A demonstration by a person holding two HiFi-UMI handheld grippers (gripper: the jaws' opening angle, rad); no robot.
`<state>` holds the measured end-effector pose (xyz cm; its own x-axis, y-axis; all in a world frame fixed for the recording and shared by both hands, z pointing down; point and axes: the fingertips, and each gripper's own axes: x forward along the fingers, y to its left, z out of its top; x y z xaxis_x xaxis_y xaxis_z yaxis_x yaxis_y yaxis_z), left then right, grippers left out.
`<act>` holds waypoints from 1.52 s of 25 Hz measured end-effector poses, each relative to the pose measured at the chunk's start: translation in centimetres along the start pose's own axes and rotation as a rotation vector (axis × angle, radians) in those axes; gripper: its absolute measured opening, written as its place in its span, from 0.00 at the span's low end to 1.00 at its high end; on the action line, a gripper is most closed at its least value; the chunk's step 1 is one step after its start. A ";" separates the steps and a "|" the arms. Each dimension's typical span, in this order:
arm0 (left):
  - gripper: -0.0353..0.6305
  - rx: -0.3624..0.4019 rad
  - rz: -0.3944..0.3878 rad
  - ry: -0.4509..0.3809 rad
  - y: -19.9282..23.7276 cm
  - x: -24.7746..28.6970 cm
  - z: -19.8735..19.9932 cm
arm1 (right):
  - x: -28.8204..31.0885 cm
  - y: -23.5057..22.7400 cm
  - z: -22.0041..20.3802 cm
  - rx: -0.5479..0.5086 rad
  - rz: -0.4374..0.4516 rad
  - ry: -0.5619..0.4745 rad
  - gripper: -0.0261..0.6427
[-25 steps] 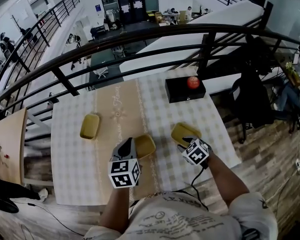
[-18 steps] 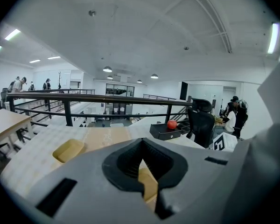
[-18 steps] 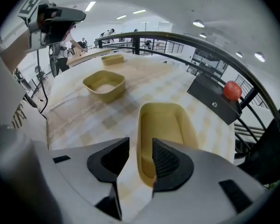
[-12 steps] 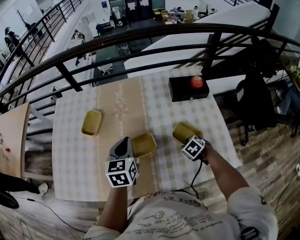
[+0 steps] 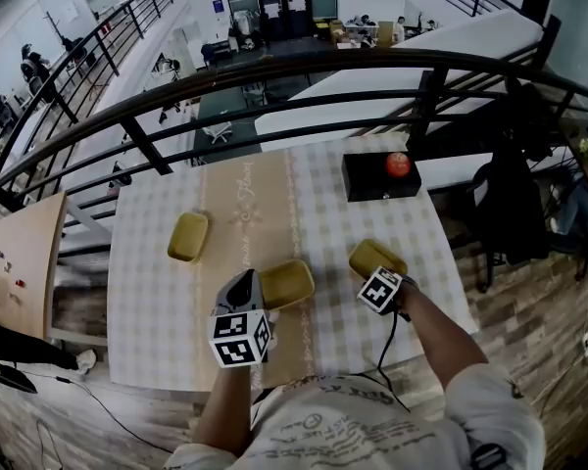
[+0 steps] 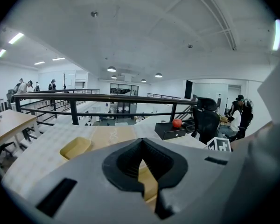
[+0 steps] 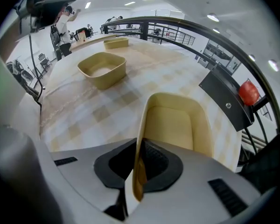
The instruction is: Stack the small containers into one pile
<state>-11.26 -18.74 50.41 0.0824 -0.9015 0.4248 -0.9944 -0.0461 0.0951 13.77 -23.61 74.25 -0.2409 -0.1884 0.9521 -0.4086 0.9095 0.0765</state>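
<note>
The left tub (image 5: 188, 236) sits alone at nine o'clock on the desk (image 5: 147, 306); the left gripper (image 5: 247, 284) clamps the rim of the middle tub (image 5: 289, 284) at six o'clock; the right gripper (image 5: 374, 280), its jaws having just been closing, pinches the wall of the right tub (image 5: 377, 256) at four o'clock.

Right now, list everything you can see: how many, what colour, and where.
Table with checked cloth: one, beige-white, centre.
Small rounded plastic containers: three, yellow, on table: far-left container, middle container, right container.
Rectangular box: one, black, table's far right corner.
Round ball-like thing: one, red, atop the box.
Curved metal railing: one, black, beyond the table.
Left gripper: one, grey, shut on middle container's rim.
Right gripper: one, grey, jaws just closed on right container's wall.
</note>
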 end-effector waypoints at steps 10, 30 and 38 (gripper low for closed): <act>0.06 0.000 -0.005 0.005 0.3 0.2 -0.1 | -1.3 -0.5 0.3 -0.043 -0.041 -0.011 0.05; 0.06 -0.025 0.002 -0.010 3.4 -1.4 -0.3 | -8.2 -0.9 9.5 -0.247 -0.219 -0.149 0.05; 0.06 -0.056 0.046 -0.018 5.9 -2.9 -0.8 | -9.4 3.3 15.5 -0.488 -0.186 -0.253 0.05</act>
<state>-17.35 -16.10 50.44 0.0350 -0.9097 0.4138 -0.9918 0.0192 0.1260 1.04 -24.62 60.91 -0.4315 -0.3899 0.8135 -0.0256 0.9067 0.4210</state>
